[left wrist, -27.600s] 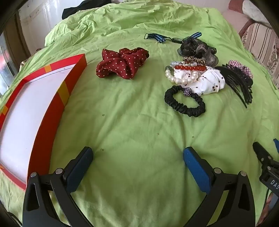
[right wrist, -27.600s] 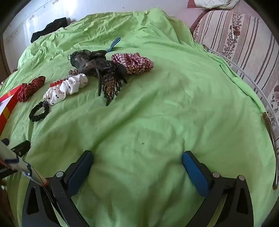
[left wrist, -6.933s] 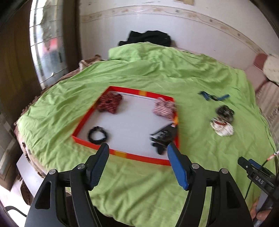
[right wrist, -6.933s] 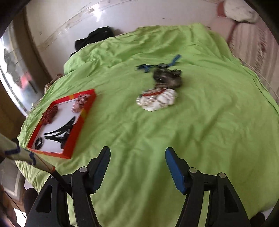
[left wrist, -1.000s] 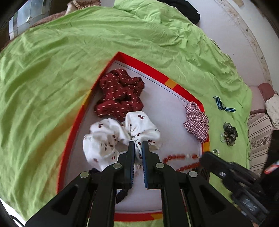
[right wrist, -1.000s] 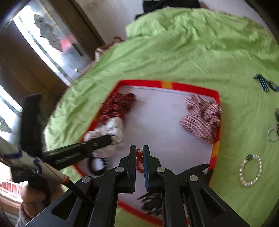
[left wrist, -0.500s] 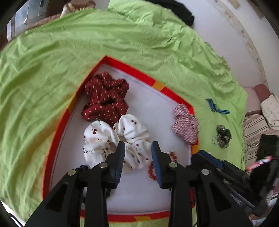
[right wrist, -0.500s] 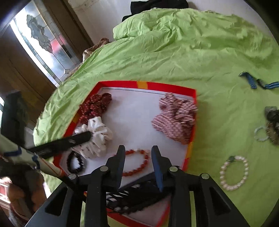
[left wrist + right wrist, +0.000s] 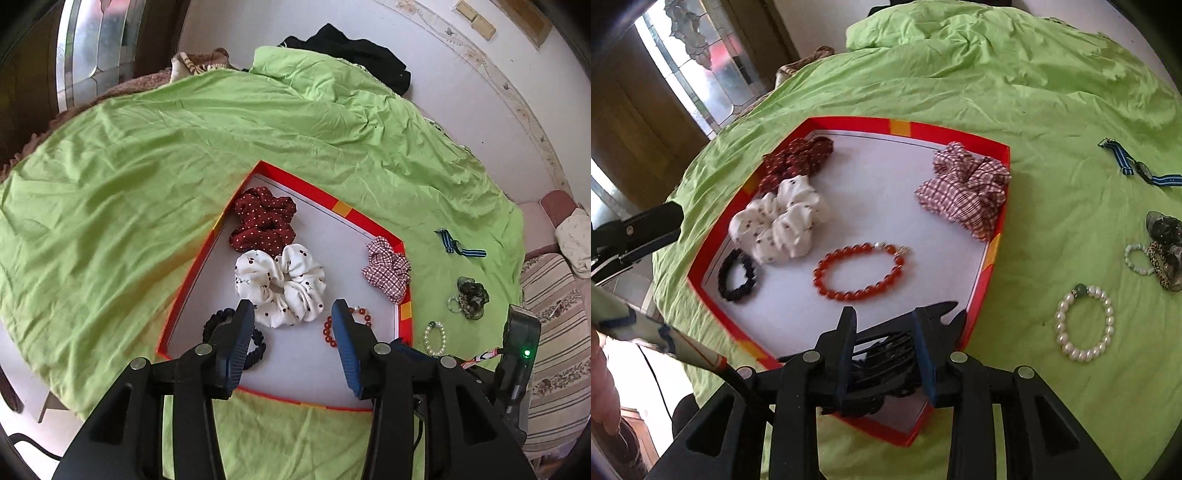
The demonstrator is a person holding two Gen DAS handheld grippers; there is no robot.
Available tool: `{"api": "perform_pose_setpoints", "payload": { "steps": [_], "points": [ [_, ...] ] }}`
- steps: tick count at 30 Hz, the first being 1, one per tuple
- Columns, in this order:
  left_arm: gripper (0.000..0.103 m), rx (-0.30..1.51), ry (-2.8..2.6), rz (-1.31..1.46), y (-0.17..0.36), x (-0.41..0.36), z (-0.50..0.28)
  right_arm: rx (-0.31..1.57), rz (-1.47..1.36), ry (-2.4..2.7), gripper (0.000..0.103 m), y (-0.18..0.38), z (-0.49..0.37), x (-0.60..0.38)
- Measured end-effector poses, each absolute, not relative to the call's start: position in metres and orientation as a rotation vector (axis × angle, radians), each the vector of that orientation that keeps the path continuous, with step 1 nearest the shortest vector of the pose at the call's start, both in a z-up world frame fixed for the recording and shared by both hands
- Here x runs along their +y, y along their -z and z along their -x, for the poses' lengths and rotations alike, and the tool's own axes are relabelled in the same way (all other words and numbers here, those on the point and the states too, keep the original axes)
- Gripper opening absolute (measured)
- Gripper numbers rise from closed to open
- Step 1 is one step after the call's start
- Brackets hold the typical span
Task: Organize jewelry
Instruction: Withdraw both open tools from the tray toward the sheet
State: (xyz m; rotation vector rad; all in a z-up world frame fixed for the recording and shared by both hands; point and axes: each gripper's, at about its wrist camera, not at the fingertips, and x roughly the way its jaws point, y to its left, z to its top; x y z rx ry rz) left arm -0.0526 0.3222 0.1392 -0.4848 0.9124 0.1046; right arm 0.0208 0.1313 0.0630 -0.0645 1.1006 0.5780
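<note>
Now L gripper [image 9: 291, 314] opening, nothing btwn jaws, above white scrunchie [image 9: 280, 284]. R gripper [image 9: 884, 332] jaws apart, empty; red bead bracelet [image 9: 860, 271] in tray [image 9: 993, 247] at its 12 o'clock, pearl bracelet [image 9: 1084, 325] on sheet at 3.

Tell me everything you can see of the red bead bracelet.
The red bead bracelet is a closed loop of round, glossy orange-red beads, with a pale bead and a small metal-looking piece at one side. It lies flat on the white floor of the red-rimmed box, near the white scrunchie but apart from it. Nothing grips it.
</note>
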Motion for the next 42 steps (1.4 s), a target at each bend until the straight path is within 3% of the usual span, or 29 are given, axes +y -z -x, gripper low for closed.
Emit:
{"api": "perform_pose_setpoints", "payload": {
  "steps": [3,6,7,15,26,42],
  "points": [
    [0.043,0.895,-0.113,0.434,-0.149,0.307,0.061,1.056,0.009,-0.578,0.035,-0.076,-0.014,0.120],
    [0.050,0.868,-0.114,0.385,-0.160,0.290,0.070,0.962,-0.048,-0.547,0.052,-0.102,0.001,0.093],
    [0.054,0.856,-0.115,0.370,-0.164,0.284,0.074,0.941,-0.052,-0.535,0.053,-0.107,0.006,0.086],
    [0.060,0.807,-0.065,0.210,-0.184,0.209,0.086,0.912,-0.084,-0.373,0.054,-0.110,0.044,-0.012],
    [0.061,0.864,0.053,0.102,-0.174,0.114,0.077,0.938,-0.234,-0.113,0.055,-0.080,0.083,-0.169],
    [0.061,1.026,0.146,0.018,-0.088,0.038,-0.007,0.953,-0.326,-0.145,0.059,-0.059,0.043,-0.205]
  ]
}}
